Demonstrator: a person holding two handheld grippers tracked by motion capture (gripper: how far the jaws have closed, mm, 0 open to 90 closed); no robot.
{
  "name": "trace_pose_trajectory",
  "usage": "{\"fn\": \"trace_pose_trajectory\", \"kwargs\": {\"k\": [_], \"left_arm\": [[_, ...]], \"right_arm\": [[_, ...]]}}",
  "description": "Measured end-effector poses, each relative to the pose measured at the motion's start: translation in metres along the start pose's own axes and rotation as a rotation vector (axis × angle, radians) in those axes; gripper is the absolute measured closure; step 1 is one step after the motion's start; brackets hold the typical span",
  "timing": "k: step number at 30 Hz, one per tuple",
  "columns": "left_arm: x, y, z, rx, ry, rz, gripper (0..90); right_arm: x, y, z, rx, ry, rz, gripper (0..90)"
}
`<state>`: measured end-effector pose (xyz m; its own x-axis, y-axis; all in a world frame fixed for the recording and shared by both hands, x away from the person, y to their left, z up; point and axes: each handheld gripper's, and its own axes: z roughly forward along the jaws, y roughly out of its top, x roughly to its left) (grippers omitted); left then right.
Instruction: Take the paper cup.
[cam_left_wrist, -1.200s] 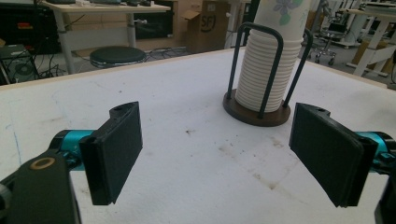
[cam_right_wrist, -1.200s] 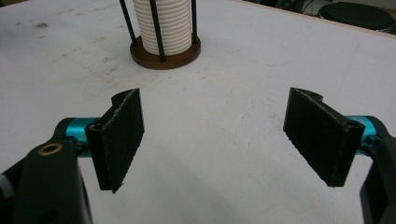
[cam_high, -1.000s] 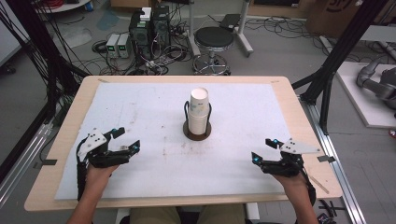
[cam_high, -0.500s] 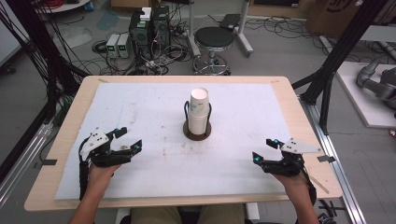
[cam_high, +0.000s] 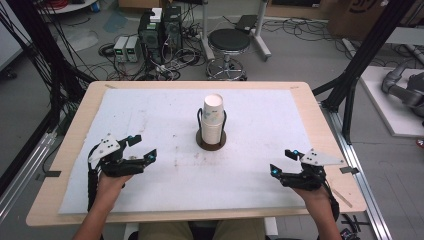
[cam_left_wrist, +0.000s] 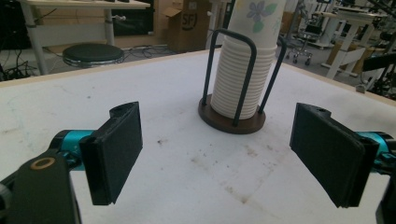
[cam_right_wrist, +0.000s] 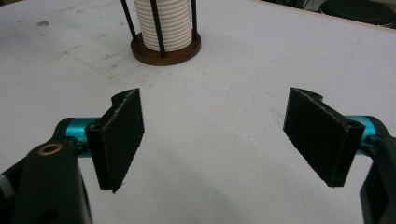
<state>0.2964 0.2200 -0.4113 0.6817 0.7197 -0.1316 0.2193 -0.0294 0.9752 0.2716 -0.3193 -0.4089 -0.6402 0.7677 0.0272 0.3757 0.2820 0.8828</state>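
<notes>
A: High view. A stack of paper cups (cam_high: 213, 119) stands in a wire holder (cam_high: 210, 136) at the middle of the counter (cam_high: 70, 145); left tongs (cam_high: 137, 152) and right tongs (cam_high: 282, 164) hover near its front corners, well apart from the stack. Risk?

B: A sideways knock would likely tip the tall stack or slide its base.

A: Left gripper view. Left tongs (cam_left_wrist: 219, 154) gape wide, empty; the stack's top is cut off.

B: Right gripper view. Right tongs (cam_right_wrist: 217, 140) likewise wide, empty; the cups (cam_right_wrist: 163, 21) are cropped. Their count cannot be told.
</notes>
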Motion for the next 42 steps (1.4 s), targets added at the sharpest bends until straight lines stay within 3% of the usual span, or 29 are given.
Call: {"fn": "trace_pose_trajectory", "kwargs": {"k": [4,10,14,25,33,42], "left_arm": [[0.000,0.009,0.006,-0.004,-0.009,0.002,16.9],[-0.007,0.037,0.022,0.006,-0.046,0.042,16.8],[-0.010,0.052,0.033,0.017,-0.069,0.047,16.8],[-0.017,0.085,0.061,0.040,-0.095,0.082,17.3],[-0.026,0.113,0.101,0.084,-0.152,0.103,17.3],[-0.034,0.127,0.136,0.120,-0.198,0.108,17.2]], "right_arm": [[-0.001,0.000,-0.001,-0.001,-0.004,0.000,20.7],[0.000,0.001,-0.002,0.004,0.002,-0.002,20.6],[0.001,0.001,-0.001,0.002,0.009,-0.009,20.6],[0.001,0.002,-0.002,-0.002,0.011,-0.008,20.6],[0.002,0.002,-0.001,0.001,0.015,-0.009,20.6],[0.001,0.001,-0.002,-0.005,0.018,-0.007,20.6]]}}
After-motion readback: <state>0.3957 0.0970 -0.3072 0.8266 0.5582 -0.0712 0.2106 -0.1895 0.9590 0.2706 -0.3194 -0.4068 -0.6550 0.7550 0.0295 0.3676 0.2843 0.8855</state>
